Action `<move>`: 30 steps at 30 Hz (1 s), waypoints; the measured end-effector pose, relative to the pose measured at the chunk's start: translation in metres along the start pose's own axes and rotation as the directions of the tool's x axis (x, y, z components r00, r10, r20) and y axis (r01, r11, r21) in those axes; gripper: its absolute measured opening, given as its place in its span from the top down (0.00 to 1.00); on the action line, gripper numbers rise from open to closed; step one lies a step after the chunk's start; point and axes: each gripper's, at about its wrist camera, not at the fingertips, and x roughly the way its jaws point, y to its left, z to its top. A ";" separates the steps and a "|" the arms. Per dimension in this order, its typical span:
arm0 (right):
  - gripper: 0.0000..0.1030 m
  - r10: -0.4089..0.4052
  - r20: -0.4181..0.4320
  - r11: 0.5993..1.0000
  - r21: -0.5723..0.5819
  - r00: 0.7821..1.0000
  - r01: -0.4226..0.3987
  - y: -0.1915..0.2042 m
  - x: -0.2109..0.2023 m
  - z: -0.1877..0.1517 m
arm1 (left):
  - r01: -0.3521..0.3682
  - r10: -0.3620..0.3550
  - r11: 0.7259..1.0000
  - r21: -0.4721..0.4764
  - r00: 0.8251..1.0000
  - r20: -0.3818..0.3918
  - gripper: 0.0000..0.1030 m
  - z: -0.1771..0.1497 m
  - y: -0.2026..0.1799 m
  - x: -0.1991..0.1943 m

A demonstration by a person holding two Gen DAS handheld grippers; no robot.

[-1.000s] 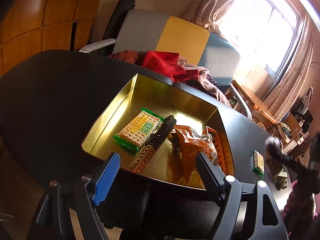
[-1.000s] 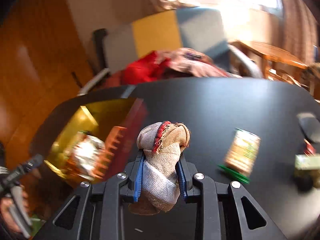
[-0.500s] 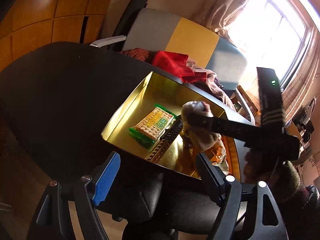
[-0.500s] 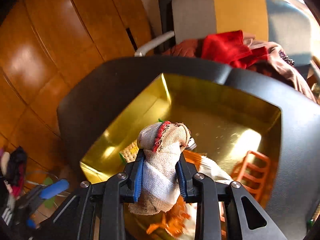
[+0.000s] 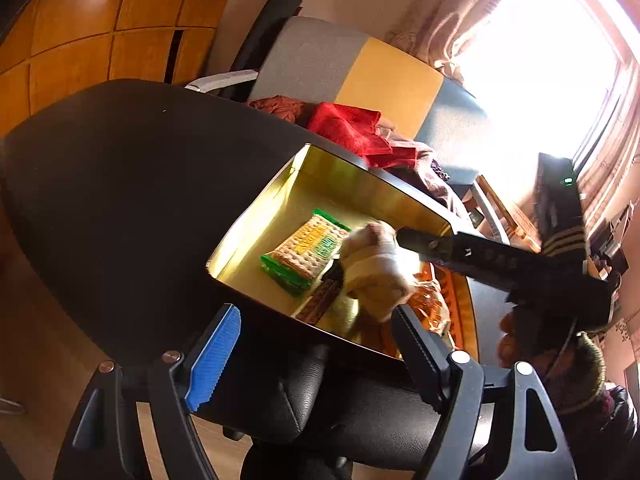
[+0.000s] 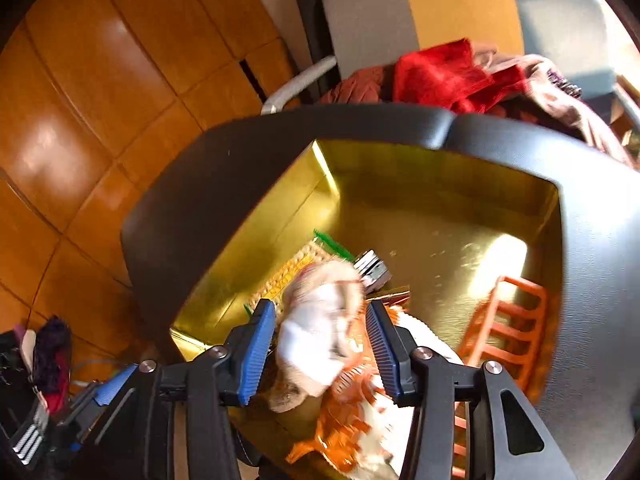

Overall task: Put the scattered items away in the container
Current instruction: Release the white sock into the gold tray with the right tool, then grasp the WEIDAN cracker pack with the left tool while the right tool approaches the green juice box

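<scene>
The right gripper [image 6: 322,354] has swung from the table to over the gold container [image 6: 440,208], jaws opening off the blurred sock [image 6: 320,332] dropping inside; it should widen fully before lifting; left gripper [image 5: 316,354] gapes empty.

One gold tin [image 6: 436,184] sits on the bench [image 5: 120,184]. Inside the tin: one biscuit packet [image 5: 306,250], one rolled sock [image 6: 320,328], one orange snack bag [image 6: 352,412], one orange rack [image 6: 508,320], one brown-and-black brick strip [image 5: 320,300].
</scene>
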 end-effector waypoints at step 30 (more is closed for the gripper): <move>0.42 -0.593 0.265 0.659 0.702 0.760 0.269 -0.327 -0.335 -0.196 | 0.340 -0.210 0.830 0.442 0.925 -0.316 0.23 -0.054 -0.245 0.054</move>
